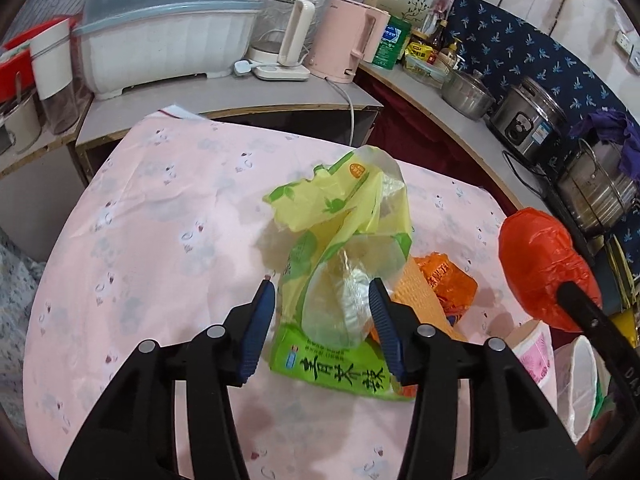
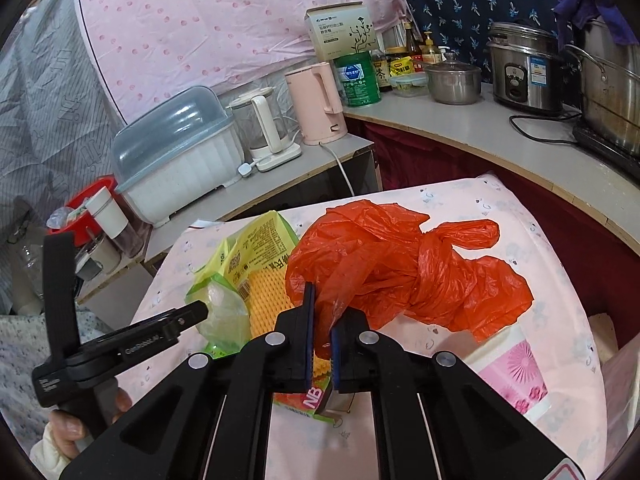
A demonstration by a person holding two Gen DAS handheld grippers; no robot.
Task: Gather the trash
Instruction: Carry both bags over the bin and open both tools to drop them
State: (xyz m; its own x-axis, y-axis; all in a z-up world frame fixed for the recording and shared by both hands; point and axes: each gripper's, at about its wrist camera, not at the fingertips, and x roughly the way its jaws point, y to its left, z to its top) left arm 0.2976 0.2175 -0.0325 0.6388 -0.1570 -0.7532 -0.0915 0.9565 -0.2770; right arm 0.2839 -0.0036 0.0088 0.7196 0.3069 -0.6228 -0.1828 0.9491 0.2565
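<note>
A green and yellow snack bag (image 1: 340,240) stands crumpled on the pink tablecloth (image 1: 140,220). My left gripper (image 1: 322,300) is open, its blue pads either side of the bag's clear lower part without squeezing it. Behind the bag lies an orange wrapper (image 1: 448,284). My right gripper (image 2: 322,320) is shut on a fold of the red plastic bag (image 2: 400,272), which hangs lifted off the cloth. In the left wrist view the red plastic bag (image 1: 544,264) floats at the right with one black finger in front of it. The left gripper (image 2: 200,312) shows sideways in the right wrist view, beside the green bag (image 2: 224,312).
A pink paper cup (image 2: 512,372) lies on its side at the table's right edge, and a small green packet (image 2: 312,396) under my right fingers. Behind the table stand a covered dish box (image 1: 168,40), two kettles (image 1: 352,40), a rice cooker (image 2: 524,72) and pots (image 2: 452,76).
</note>
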